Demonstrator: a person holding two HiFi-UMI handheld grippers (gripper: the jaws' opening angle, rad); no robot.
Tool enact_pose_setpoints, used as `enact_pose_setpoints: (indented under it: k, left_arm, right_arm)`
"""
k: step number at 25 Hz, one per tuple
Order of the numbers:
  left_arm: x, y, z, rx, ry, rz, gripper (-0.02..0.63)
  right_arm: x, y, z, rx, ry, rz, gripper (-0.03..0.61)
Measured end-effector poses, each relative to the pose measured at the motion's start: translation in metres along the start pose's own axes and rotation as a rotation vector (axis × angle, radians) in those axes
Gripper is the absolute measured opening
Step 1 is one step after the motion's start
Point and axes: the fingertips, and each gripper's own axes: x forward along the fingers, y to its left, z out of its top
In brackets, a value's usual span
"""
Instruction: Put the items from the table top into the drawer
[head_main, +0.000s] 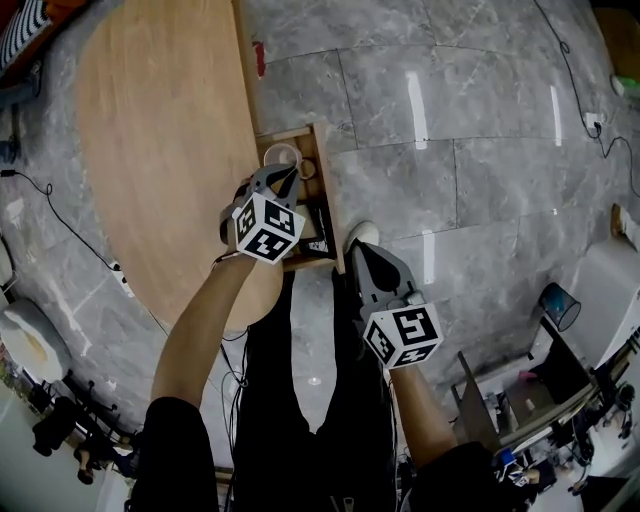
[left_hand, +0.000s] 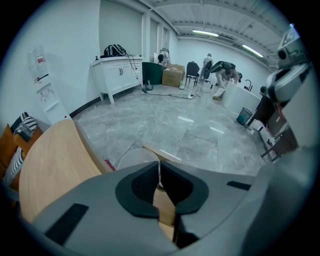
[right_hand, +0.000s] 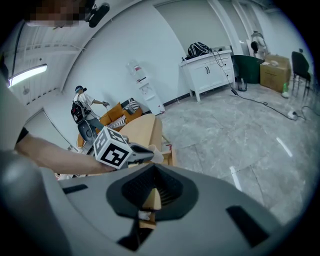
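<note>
The round wooden table (head_main: 150, 150) has an open wooden drawer (head_main: 326, 190) on its right side, with dark items lying inside. My left gripper (head_main: 287, 172) hangs over the drawer's far end, shut on the thin rim of a translucent round item (head_main: 282, 155). In the left gripper view that item (left_hand: 134, 159) stands just beyond the closed jaws (left_hand: 159, 172). My right gripper (head_main: 357, 248) sits to the right of the drawer's near corner, jaws together with nothing in them. The right gripper view shows the left gripper (right_hand: 150, 154) above the drawer (right_hand: 169, 156).
A grey tiled floor (head_main: 450, 100) surrounds the table. A black cable (head_main: 70, 235) runs along the floor on the left and a red mark (head_main: 260, 58) lies by the table's far edge. Bins and clutter (head_main: 550, 380) stand at the lower right. The person's legs (head_main: 300, 400) are below the drawer.
</note>
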Motion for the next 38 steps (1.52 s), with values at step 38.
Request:
enact_pose_setpoints:
  k: [38]
  left_arm:
    - [0.085,-0.01,-0.012,0.265,0.142,0.059,0.023]
  right_arm:
    - [0.014,-0.044,-0.002,0.022,0.064,-0.019,0.009]
